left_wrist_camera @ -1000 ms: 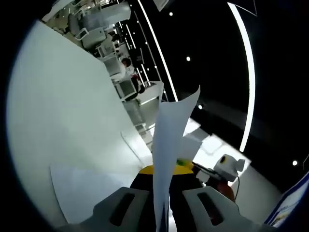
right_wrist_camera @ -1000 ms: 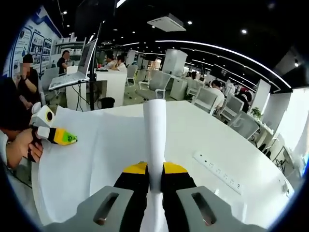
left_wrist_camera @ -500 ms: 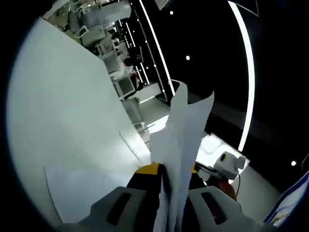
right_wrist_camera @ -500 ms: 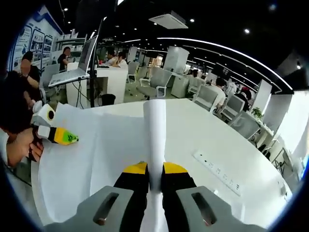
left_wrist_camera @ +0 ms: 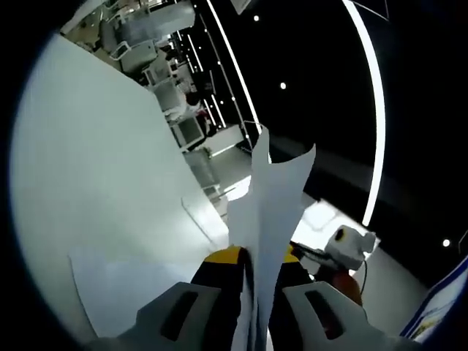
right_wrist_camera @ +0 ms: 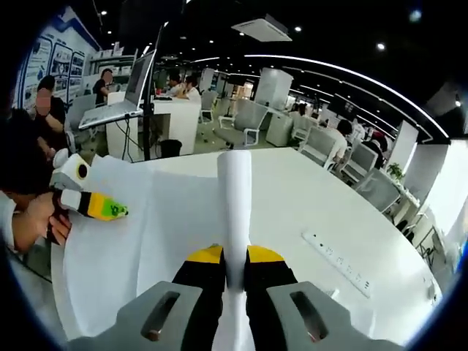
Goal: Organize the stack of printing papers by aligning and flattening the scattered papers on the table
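White papers (right_wrist_camera: 146, 234) clamped by right tool (right_wrist_camera: 234, 256) and left tool (left_wrist_camera: 254, 256); lower edges hidden behind jaws.

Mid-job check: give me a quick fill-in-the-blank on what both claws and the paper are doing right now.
1. The right claw is shut on the ____ of printing paper.
2. The left claw grips paper whose top edge stands ____ between its jaws.
3. On the white table to the right of the right claw lies a white ____ strip.
4. In the right claw view, the left claw enters from the ____ side.

Missing words: sheets; upright; power; left
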Tool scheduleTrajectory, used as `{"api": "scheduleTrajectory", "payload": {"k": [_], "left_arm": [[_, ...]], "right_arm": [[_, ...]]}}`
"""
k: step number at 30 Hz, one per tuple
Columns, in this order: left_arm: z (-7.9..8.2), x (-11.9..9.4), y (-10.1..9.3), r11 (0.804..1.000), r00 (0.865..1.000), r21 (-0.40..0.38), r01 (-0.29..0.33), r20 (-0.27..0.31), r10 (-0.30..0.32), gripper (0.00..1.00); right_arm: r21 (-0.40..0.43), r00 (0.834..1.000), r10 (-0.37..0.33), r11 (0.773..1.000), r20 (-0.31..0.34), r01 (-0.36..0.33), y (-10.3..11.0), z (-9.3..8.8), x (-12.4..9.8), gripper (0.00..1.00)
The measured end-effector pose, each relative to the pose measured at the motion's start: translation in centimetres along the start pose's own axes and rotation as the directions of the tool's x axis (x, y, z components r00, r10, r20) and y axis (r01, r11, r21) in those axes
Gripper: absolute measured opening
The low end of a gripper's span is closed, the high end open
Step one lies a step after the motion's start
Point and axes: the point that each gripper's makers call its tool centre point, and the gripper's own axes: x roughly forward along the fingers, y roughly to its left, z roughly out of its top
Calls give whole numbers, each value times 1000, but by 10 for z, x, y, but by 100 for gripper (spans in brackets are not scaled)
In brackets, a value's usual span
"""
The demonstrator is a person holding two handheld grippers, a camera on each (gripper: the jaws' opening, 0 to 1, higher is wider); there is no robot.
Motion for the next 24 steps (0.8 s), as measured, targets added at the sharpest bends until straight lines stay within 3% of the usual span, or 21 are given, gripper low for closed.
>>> {"api": "scheduleTrajectory", "payload": {"k": [7, 24], "left_arm": [[1, 1, 2, 1000, 1000, -8, -2, 2, 2, 11], [0, 3, 2, 1000, 1000, -12, 2, 9, -2, 11]], "right_arm": [[8, 1000, 30, 1000, -6, -29, 11, 0, 5, 5], [24, 999, 34, 999, 1, -34, 15, 0, 0, 5]]}}
